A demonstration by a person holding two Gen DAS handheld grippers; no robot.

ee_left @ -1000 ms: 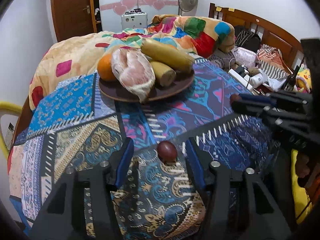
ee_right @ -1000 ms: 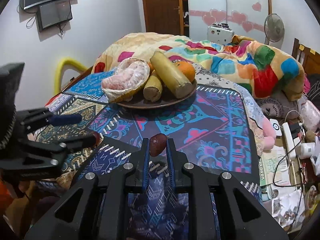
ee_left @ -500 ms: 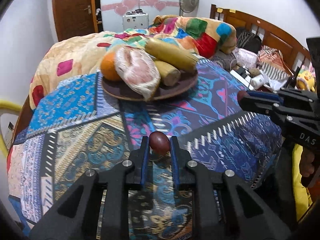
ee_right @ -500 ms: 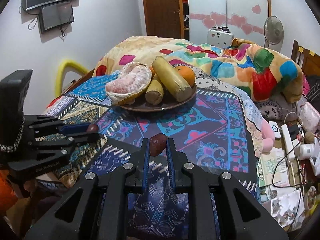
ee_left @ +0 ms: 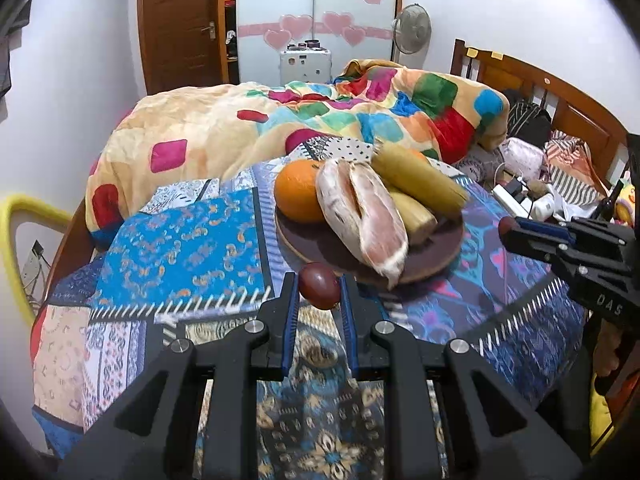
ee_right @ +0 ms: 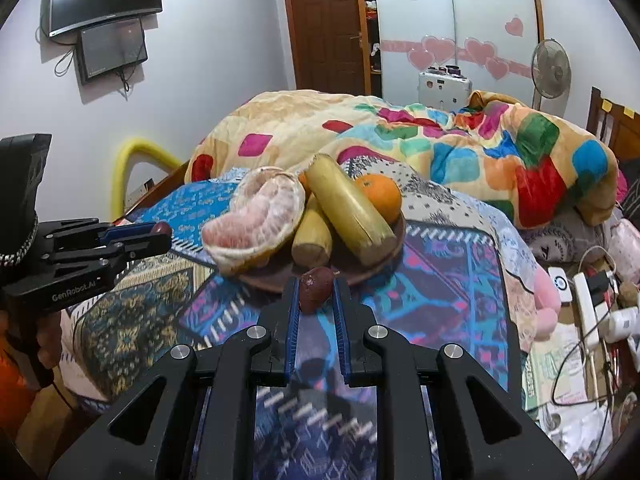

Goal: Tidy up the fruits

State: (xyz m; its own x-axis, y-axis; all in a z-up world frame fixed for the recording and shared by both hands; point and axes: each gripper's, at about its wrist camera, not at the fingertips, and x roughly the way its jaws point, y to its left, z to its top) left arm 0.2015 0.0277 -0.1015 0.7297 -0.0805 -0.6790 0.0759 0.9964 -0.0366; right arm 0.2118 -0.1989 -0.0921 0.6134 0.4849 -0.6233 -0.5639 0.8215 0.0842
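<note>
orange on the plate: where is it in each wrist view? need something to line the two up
Left wrist: the orange sits at the plate's left edge, left of the peeled pomelo.
Right wrist: it is at the plate's back right, behind the long yellow fruit.
Shared landmark: the standing fan.

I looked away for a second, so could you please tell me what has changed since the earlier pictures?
The left gripper closed on a dark red fruit that lay on the cloth, then carried it toward the plate. The right gripper kept its own fruit and advanced too. The plate's fruits stayed put.
</note>
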